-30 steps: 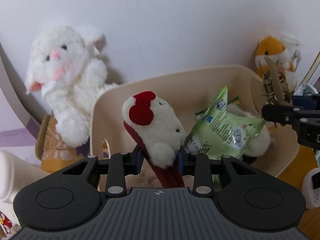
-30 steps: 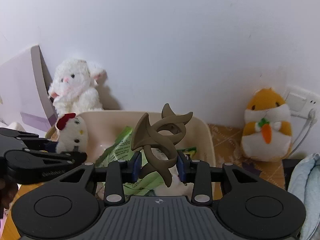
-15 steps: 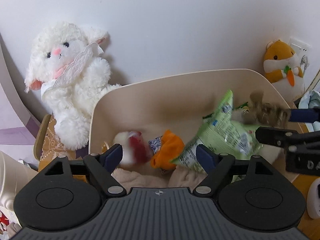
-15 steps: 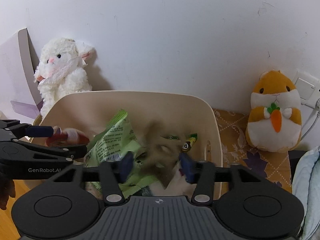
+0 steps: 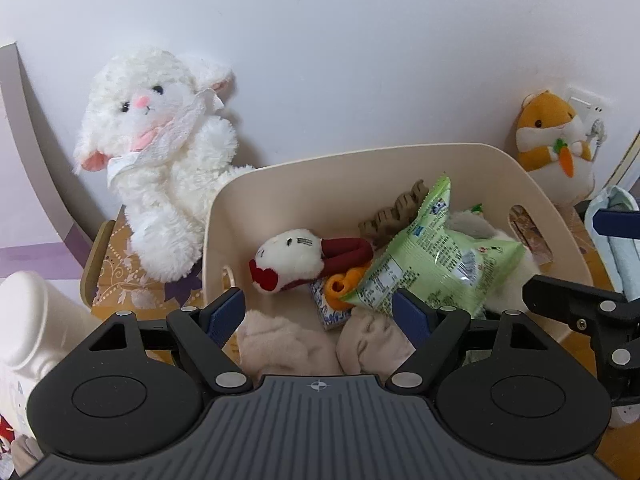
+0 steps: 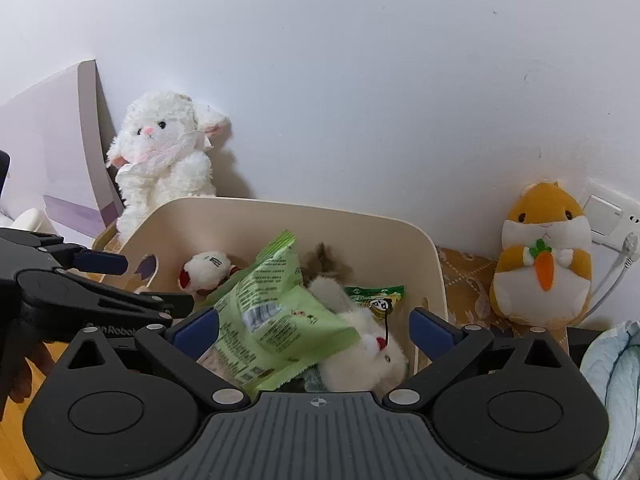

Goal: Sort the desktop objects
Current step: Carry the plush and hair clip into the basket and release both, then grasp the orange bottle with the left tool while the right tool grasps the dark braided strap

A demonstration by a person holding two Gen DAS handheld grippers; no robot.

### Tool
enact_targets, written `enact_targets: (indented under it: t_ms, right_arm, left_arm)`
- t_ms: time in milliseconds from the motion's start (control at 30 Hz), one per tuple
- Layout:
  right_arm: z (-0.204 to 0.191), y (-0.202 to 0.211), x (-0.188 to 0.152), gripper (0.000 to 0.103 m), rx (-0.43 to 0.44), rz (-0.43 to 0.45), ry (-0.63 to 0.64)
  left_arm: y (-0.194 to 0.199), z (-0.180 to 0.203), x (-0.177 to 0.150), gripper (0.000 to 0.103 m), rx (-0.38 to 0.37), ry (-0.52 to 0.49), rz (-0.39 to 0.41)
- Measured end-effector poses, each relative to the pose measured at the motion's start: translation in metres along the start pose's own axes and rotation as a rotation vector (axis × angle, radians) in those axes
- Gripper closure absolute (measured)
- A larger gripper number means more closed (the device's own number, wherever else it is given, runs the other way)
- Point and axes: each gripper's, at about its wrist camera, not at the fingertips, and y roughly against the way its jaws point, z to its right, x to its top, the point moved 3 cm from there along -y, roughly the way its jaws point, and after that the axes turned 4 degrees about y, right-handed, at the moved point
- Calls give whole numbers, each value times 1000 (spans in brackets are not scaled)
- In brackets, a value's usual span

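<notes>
**Both toys dropped into the bin**

Since a second ago, the small white plush chicken with red comb (image 5: 290,258) and the brown plastic hair clip (image 5: 394,216) have left the claws and lie inside the cream plastic bin (image 5: 304,178), near its back wall. The left claw (image 5: 318,314) is spread, empty; the right claw (image 6: 316,330) is opening, gripping nothing. The plush looks light and squashy, best pinched mid-body.

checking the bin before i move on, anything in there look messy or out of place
Nothing looks spilled or damaged. The beige bin is simply a loose jumble: the green snack bag lies tilted across a white plush, the small chicken plush is on its side, and the brown hair claw rests against the back wall.
</notes>
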Motion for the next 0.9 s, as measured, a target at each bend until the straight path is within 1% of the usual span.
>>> enact_targets:
  t_ms: [167, 300, 433, 567, 733, 833, 900]
  right_arm:
    - [-2, 18, -12, 0, -3, 0, 6]
    - [-2, 33, -27, 0, 2, -7, 4]
    - [-6, 45, -46, 0, 9, -26, 21]
    - [-9, 51, -67, 0, 27, -65, 48]
    - [-15, 52, -97, 0, 55, -131, 81]
    - [-22, 51, -114, 0, 71, -163, 123]
    - [-26, 49, -125, 0, 92, -194, 142]
  left_arm:
    - [20, -5, -10, 20, -22, -14, 2]
    - [34, -6, -23, 20, -73, -32, -33]
    - [45, -4, -40, 20, -101, -60, -61]
    - [49, -2, -62, 20, -137, -70, -113]
    - [43, 6, -94, 20, -193, -152, -210]
    - [40, 10, -113, 20, -200, -197, -250]
    - [37, 10, -125, 20, -201, -204, -280]
